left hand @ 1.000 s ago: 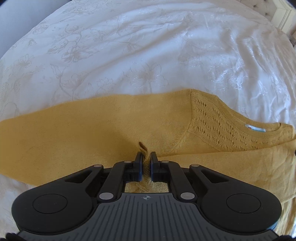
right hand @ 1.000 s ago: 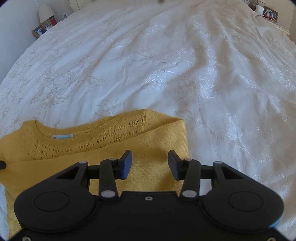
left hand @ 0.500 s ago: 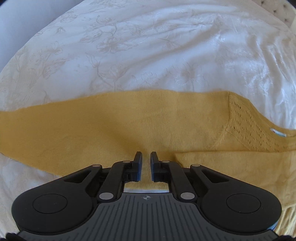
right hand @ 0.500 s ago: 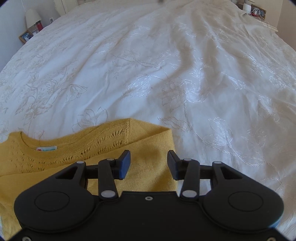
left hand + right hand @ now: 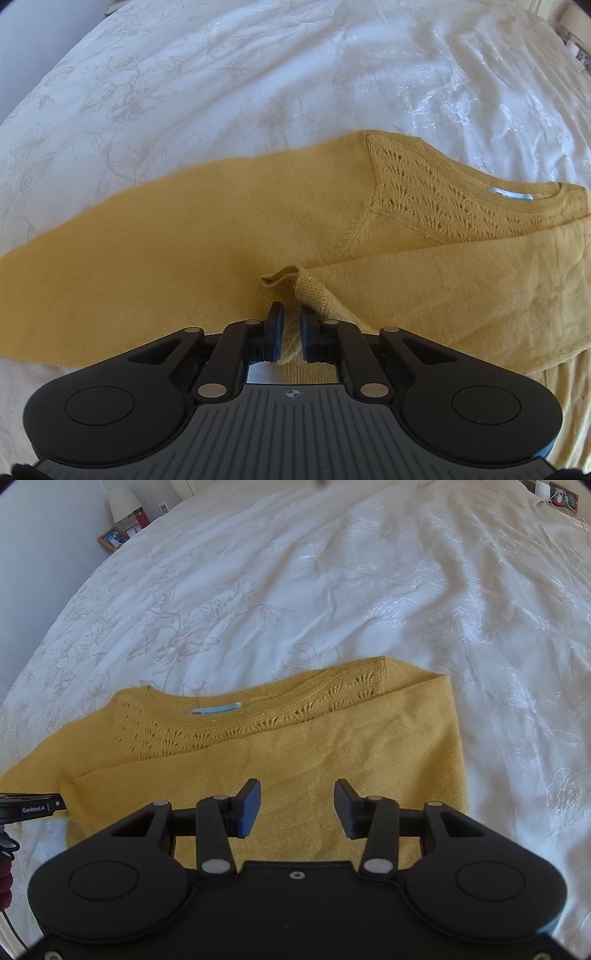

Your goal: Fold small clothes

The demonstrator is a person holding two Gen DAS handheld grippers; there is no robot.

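With the left gripper pinched narrowly on the cuff of the yellow sweater spread just ahead of it on the white bedspread, and the right gripper half-open and empty above the folded-in side, the thin knit could slip free if tugged sideways, undoing the fold.

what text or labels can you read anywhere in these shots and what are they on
"GenRobot.AI", as best it reads: small white print on the black bar of the left tool at the right wrist view's left edge.
Neck label inside the yellow sweater collar: red mark and light blue print, too blurred to read.
Framed picture on the nightstand: too small to show any text.
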